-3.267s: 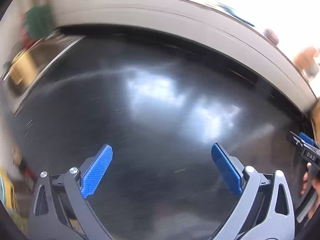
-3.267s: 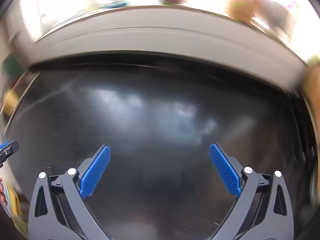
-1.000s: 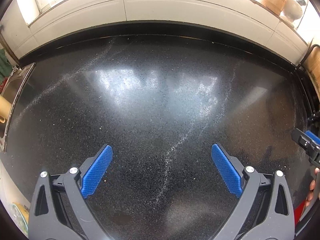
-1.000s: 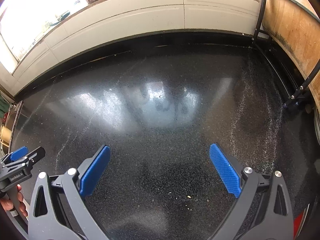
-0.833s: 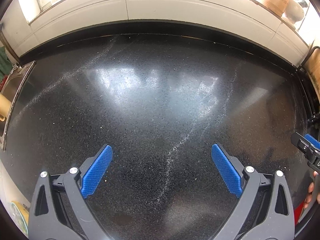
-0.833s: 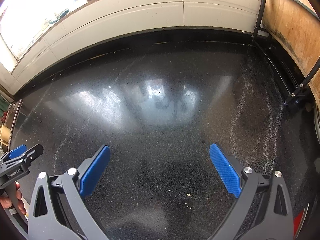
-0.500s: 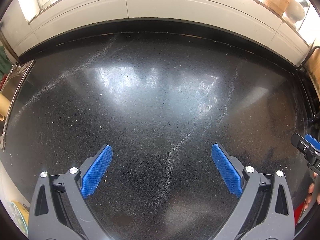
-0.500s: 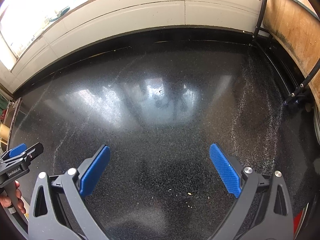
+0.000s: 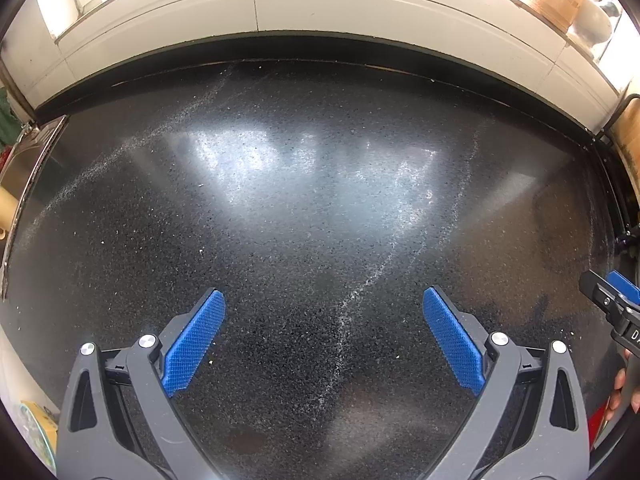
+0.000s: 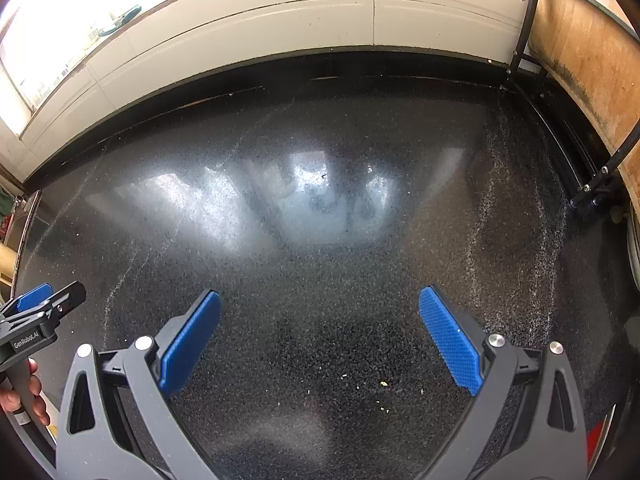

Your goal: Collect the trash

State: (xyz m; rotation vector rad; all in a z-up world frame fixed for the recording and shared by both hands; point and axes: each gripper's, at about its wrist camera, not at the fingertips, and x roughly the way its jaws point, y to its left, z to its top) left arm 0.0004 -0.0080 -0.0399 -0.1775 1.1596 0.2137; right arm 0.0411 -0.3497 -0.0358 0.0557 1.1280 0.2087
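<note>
On the black speckled counter (image 10: pixel 320 152), your only visible trash is a few pale crumbs (image 10: pixel 383 383) lying just ahead of your right gripper (image 10: pixel 320 312), inside its spread fingers, nearer than your equally wide-apart, empty left gripper (image 9: pixel 324 312).

Two grippers counted: left gripper (image 9: pixel 324 336), right gripper (image 10: pixel 319 334), each with two blue pads, set wide apart. One black speckled counter (image 9: pixel 320 208). One wooden board (image 10: pixel 584 60) seen at counter's right edge. Few pale crumbs (image 10: pixel 384 383) noted near front edge; exact number not countable.
</note>
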